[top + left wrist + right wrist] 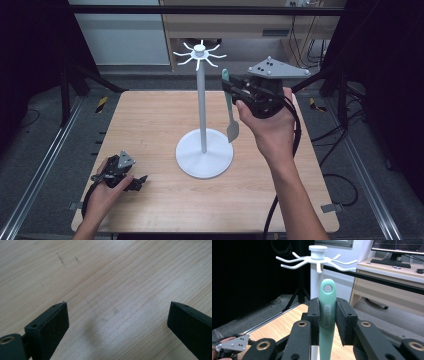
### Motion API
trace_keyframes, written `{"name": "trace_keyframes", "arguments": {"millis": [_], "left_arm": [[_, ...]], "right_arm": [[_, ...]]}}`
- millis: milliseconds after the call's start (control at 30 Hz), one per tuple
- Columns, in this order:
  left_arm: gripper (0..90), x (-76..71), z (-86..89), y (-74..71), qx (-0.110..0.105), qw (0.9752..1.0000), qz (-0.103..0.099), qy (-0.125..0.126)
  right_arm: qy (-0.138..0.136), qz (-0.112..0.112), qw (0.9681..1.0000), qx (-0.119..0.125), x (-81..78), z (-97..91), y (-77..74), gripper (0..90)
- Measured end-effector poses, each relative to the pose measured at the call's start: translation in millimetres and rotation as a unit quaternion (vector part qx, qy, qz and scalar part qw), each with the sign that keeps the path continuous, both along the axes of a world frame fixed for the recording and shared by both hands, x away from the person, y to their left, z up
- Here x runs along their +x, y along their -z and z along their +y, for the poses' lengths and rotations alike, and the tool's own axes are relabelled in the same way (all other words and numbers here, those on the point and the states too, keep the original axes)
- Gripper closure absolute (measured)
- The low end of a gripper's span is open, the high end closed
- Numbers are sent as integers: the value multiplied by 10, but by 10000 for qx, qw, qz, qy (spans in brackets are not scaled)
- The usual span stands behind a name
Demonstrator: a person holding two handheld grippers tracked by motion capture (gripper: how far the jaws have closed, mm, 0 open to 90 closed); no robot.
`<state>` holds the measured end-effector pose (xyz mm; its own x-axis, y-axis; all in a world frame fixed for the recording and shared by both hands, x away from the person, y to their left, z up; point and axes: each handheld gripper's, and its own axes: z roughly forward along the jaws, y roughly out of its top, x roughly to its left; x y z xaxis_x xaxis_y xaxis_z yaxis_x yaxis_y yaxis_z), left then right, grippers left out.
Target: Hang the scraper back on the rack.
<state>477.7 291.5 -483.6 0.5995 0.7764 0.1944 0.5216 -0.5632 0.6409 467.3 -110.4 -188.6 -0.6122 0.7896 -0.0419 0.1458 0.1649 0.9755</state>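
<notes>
Bright tabletop, dark surroundings, soft shadows

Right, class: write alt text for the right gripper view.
The right gripper clamps a green spatula by its handle, hanging hole uppermost. Just behind stands a white rack with hooks above the hole.

table [150, 125]: bare wood | desk [387, 267]: monitor [398, 246], keyboard [390, 263]

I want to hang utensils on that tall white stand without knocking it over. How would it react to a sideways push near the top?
The white stand has a thin tall pole, so a push near its hooks would probably rock it. Its wide round base likely resists light nudges. The spatula clamped in the right gripper looks light, so it probably adds little load.
</notes>
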Motion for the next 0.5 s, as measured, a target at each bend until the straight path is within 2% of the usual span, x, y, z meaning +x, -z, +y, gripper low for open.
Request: {"name": "trace_keyframes", "arguments": {"millis": [500], "left_arm": [[35, 1, 2, 2, -26, 10000, -11, -14]], "right_arm": [[-80, 4, 10000, -33, 62, 104, -103, 745]]}}
